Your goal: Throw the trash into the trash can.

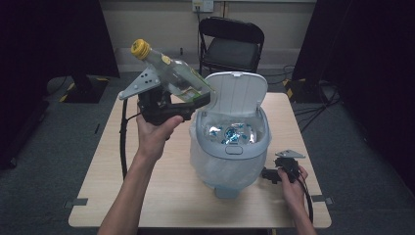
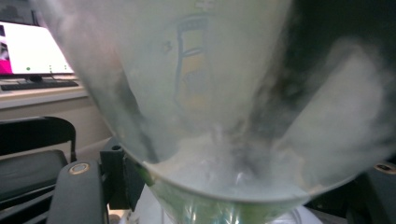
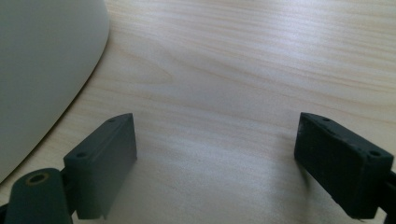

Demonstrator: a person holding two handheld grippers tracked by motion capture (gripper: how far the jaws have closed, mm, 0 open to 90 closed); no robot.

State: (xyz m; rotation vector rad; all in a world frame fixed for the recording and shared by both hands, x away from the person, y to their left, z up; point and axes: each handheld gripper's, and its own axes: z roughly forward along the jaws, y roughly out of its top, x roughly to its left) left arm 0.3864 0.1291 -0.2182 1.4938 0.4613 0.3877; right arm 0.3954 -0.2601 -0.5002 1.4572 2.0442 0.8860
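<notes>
My left hand-held gripper (image 1: 195, 98) is clamped on a clear plastic bottle (image 1: 169, 71), tilted above the table (image 1: 147, 186) beside the open bin (image 1: 230, 142). My right hand-held gripper (image 3: 215, 163) rests on the table, jaws wide apart and empty.

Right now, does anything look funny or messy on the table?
Nothing is spilled or broken. The clear bottle with the yellow cap is tilted in the left gripper, cap pointing up and away, beside the open bin, which already has shiny wrappers inside. The right gripper rests open on the table.
</notes>
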